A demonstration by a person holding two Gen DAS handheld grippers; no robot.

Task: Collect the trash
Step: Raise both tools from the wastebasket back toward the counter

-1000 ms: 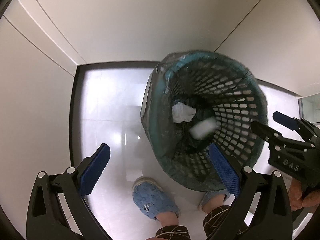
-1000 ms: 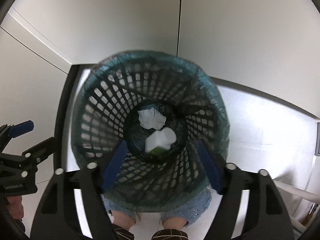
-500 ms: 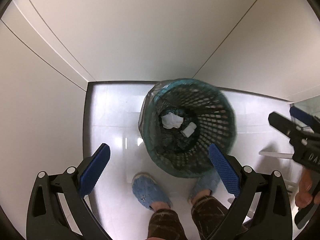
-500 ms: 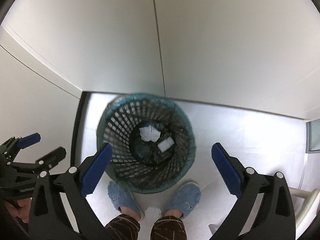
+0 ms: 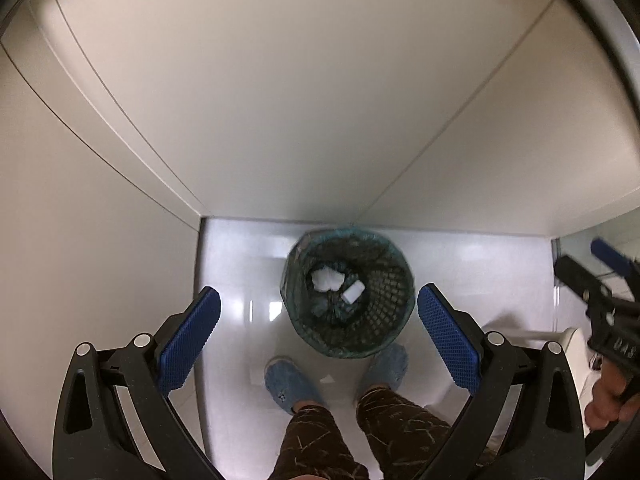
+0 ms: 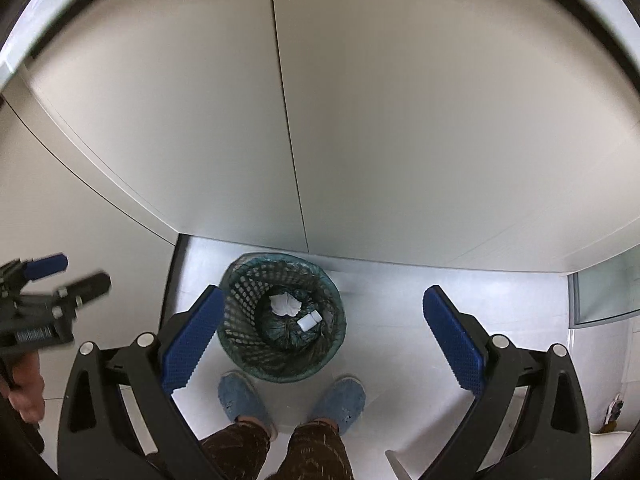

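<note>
Teal basket (image 6: 280, 316) (tissue (image 6: 285, 305) inside)

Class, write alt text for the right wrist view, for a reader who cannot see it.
A green mesh wastebasket with a dark liner stands on a glossy white floor in a corner, holding crumpled white paper and a small white container. The open right tongs frame it from above, over blue slippers; the left tongs show at the left edge.

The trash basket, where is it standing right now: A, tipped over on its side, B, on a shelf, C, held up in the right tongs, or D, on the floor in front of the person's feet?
D: the trash basket stands upright on the floor just ahead of the slippers, and both tongs are open and hold nothing.
</note>
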